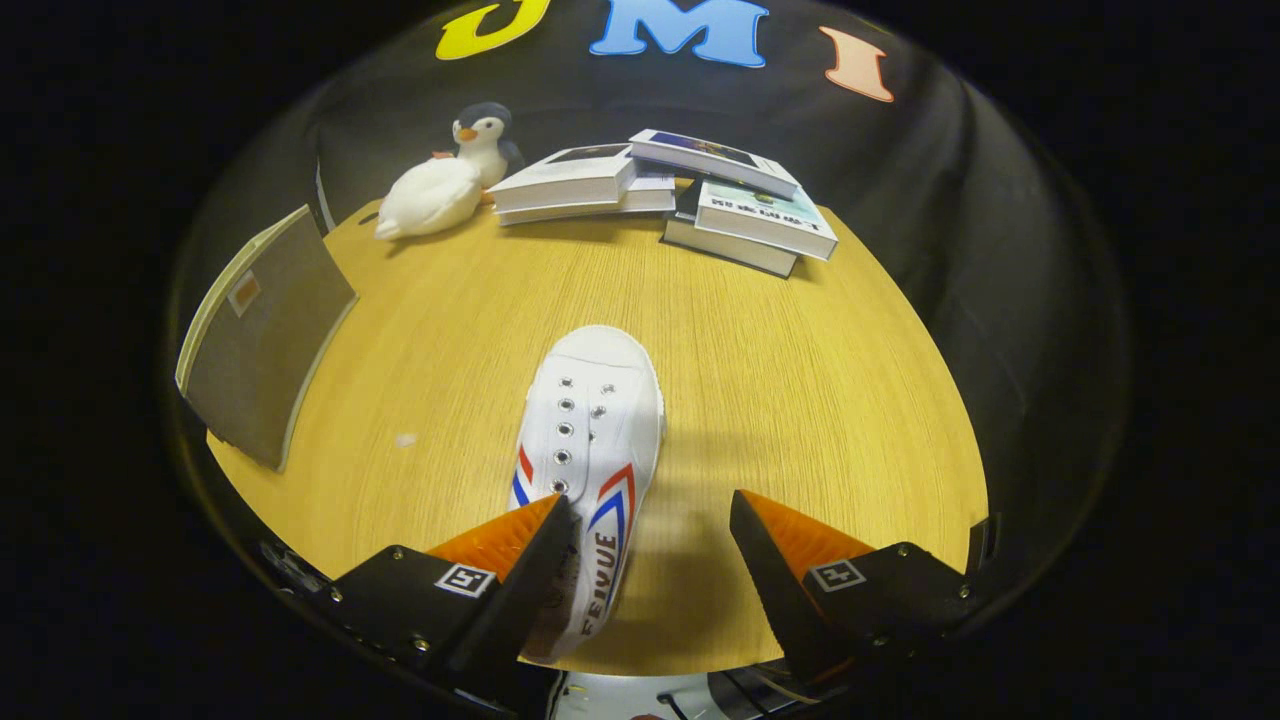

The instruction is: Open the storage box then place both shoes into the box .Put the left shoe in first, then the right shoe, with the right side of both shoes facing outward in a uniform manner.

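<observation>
Gripper view: gripper (pixel 650 525) fingers wide apart, one beside white shoe (pixel 595 440).

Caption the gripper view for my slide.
Open tool straddling a white canvas shoe on the wooden table.

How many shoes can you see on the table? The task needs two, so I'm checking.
1: a white shoe on the table, heel between the open gripper fingers, toe pointing toward the books. A second may be out of view.
</observation>
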`<state>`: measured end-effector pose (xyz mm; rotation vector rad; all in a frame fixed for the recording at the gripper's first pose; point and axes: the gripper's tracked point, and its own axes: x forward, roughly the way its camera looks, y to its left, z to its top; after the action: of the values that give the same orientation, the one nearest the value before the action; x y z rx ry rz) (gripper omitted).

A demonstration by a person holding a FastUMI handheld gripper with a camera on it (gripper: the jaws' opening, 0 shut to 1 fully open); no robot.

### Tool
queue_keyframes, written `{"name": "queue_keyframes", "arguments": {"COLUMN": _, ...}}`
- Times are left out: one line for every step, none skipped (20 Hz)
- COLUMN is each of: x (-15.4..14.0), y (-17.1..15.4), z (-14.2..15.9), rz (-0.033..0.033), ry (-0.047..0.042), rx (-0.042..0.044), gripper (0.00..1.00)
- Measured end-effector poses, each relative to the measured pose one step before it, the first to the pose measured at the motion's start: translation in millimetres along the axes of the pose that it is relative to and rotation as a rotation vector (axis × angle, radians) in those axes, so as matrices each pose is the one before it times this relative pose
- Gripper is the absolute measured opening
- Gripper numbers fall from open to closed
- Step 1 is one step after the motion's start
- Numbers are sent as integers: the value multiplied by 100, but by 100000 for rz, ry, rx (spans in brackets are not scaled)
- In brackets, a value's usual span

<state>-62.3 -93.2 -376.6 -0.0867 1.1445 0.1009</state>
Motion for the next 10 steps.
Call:
{"name": "queue_keyframes", "arguments": {"x": 222, "y": -46, "z": -233, "rz": -104, "ry": 667, "rx": -382, "gripper": 98}}
{"name": "queue_keyframes", "arguments": {"x": 289, "y": 100, "z": -273, "rz": 311, "ry": 870, "rx": 167, "gripper": 98}}
{"name": "queue_keyframes", "arguments": {"x": 168, "y": 126, "z": -109, "rz": 570, "ry": 572, "rx": 535, "gripper": 98}}
{"name": "queue_keyframes", "arguments": {"x": 333, "y": 5, "z": -43, "rz": 317, "ry": 351, "rx": 296, "gripper": 98}}
{"name": "queue_keyframes", "arguments": {"x": 62, "y": 247, "z": 157, "rz": 1408, "ry": 18, "rx": 703, "gripper": 98}}
{"name": "queue_keyframes", "arguments": {"x": 153, "y": 343, "z": -129, "rz": 1248, "ry": 100, "rx": 303, "gripper": 95}}
{"name": "queue_keyframes", "arguments": {"x": 2, "y": 317, "z": 14, "rz": 1617, "ry": 131, "rx": -177, "gripper": 83}}
{"name": "queue_keyframes", "arguments": {"x": 0, "y": 612, "z": 63, "rz": 2005, "ry": -148, "rx": -162, "gripper": 79}}
{"name": "queue_keyframes", "arguments": {"x": 92, "y": 786, "z": 8, "rz": 1671, "ry": -133, "rx": 111, "gripper": 64}}
{"name": "queue_keyframes", "arguments": {"x": 71, "y": 138, "z": -95, "rz": -1185, "ry": -168, "rx": -1169, "gripper": 50}}
